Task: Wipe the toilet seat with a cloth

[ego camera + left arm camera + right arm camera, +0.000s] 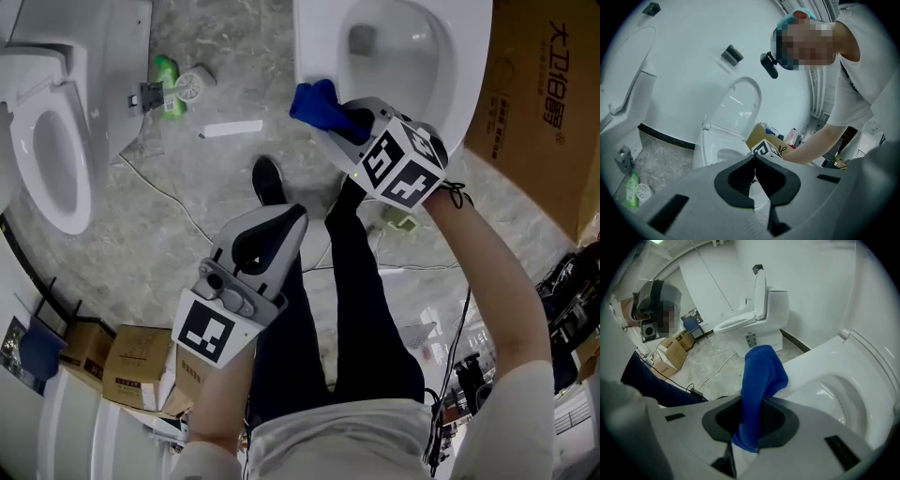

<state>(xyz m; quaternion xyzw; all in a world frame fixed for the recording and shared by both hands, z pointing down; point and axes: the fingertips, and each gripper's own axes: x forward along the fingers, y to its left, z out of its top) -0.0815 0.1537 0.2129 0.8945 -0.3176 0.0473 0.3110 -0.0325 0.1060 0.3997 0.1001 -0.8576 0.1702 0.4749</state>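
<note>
A white toilet stands at the top of the head view with its seat rim [464, 84] facing me. My right gripper [352, 122] is shut on a blue cloth [319, 103], which rests against the rim's left front edge. In the right gripper view the cloth [761, 376] stands up out of the jaws beside the seat [825, 362]. My left gripper [281, 220] hangs low over the person's legs, away from the toilet, shut and holding nothing. Its own view looks up past the gripper [754, 176] at the toilet's raised lid [736, 108].
A second toilet [52, 141] stands at the left. A green bottle [167, 84], a white strip [230, 128] and a cable [169, 192] lie on the marble floor. A large cardboard box [539, 103] stands at the right, smaller boxes [131, 361] at the lower left.
</note>
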